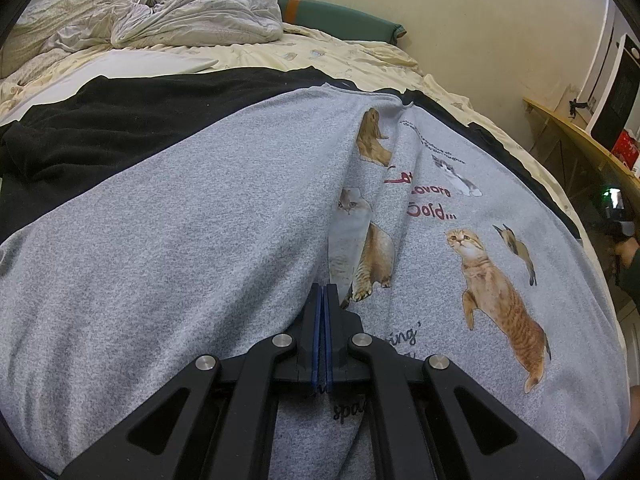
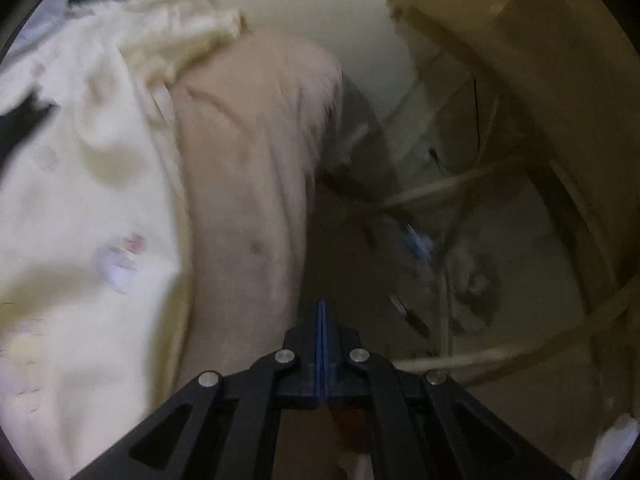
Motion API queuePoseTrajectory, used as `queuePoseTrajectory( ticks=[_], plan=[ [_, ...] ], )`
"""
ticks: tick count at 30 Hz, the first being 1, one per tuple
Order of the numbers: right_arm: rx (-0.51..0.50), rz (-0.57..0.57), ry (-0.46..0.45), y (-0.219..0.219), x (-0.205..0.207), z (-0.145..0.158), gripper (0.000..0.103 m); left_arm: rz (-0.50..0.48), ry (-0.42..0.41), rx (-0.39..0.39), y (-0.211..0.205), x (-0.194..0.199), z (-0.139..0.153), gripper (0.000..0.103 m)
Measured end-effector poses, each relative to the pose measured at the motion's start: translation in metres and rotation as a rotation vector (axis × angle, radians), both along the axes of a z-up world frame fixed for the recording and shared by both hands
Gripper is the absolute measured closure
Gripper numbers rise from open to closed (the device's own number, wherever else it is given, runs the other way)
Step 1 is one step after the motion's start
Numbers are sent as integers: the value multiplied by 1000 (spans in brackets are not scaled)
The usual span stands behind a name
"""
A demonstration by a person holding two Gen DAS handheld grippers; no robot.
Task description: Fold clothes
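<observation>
A grey sweatshirt (image 1: 200,240) with cat prints and black sleeves lies spread across the bed in the left wrist view. Its left half is drawn over the print, and a raised fold runs from the collar down to my left gripper (image 1: 323,286). That gripper is shut, and the fold of grey cloth meets its tips, so it looks pinched there. My right gripper (image 2: 322,302) is shut with nothing between its pads; it hangs over the bed's side, pointing at the floor. The right wrist view is blurred by motion, and the sweatshirt does not show in it.
A cream printed sheet (image 1: 340,56) covers the bed, with a crumpled duvet (image 1: 192,8) and pillows at the far end. A wooden desk edge (image 1: 580,140) stands to the right. Beside the beige mattress side (image 2: 248,168), cables (image 2: 440,196) and wooden furniture (image 2: 520,60) crowd the floor.
</observation>
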State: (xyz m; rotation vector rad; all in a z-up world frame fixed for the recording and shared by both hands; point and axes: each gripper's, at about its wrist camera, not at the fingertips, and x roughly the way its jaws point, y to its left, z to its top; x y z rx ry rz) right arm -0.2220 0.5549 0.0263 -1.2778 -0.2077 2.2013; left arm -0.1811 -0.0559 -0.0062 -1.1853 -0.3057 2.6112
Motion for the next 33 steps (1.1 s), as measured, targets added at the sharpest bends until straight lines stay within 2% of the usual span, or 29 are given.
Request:
queuePoseTrajectory(
  ticks=[2, 5, 8, 11, 13, 15, 17, 19, 21, 23, 26, 27, 28, 30, 31, 32, 33],
  plan=[
    [-75, 116, 74, -23, 0, 18, 103, 0, 0, -2, 0, 0, 0, 102],
    [-235, 281, 113, -60, -13, 33, 103, 1, 1, -3, 0, 1, 0, 102],
    [-352, 409, 131, -103, -34, 43, 103, 2, 1, -4, 1, 0, 0, 102],
    [-365, 499, 93, -146, -54, 38, 103, 2, 1, -6, 1, 0, 0, 102],
    [-307, 496, 8, -156, -70, 20, 103, 2, 1, -6, 1, 0, 0, 102],
    [-229, 441, -57, -148, -82, 3, 103, 1, 1, -5, 1, 0, 0, 102],
    [-170, 301, -94, -112, -83, -15, 103, 1, 2, -4, 1, 0, 0, 102],
    [-142, 159, -84, -65, -75, -16, 103, 1, 3, -2, 0, 0, 0, 102],
    [-102, 77, -92, -40, -69, -12, 103, 1, 4, -1, 0, 0, 0, 102],
    [-100, 78, -73, -41, -67, 2, 103, 0, 4, 0, 0, 0, 0, 102],
    [-139, 168, 52, -70, -66, 34, 103, 0, 5, -1, 0, 0, 0, 102],
    [-196, 216, 98, -81, -66, 44, 103, 0, 5, -1, 0, 0, 1, 102],
    [-283, 283, 136, -95, -67, 53, 96, 0, 5, -2, 0, 0, 1, 102],
    [-405, 392, 176, -123, -70, 65, 72, 0, 5, -2, 0, 0, 1, 102],
    [-424, 431, 173, -138, -76, 65, 49, 0, 5, -1, 0, 0, 1, 102],
    [-425, 471, 157, -155, -82, 62, 42, 1, 5, -1, 0, 0, 1, 102],
    [-426, 510, 142, -171, -89, 59, 43, 0, 5, -1, 0, 0, 1, 102]
  ],
)
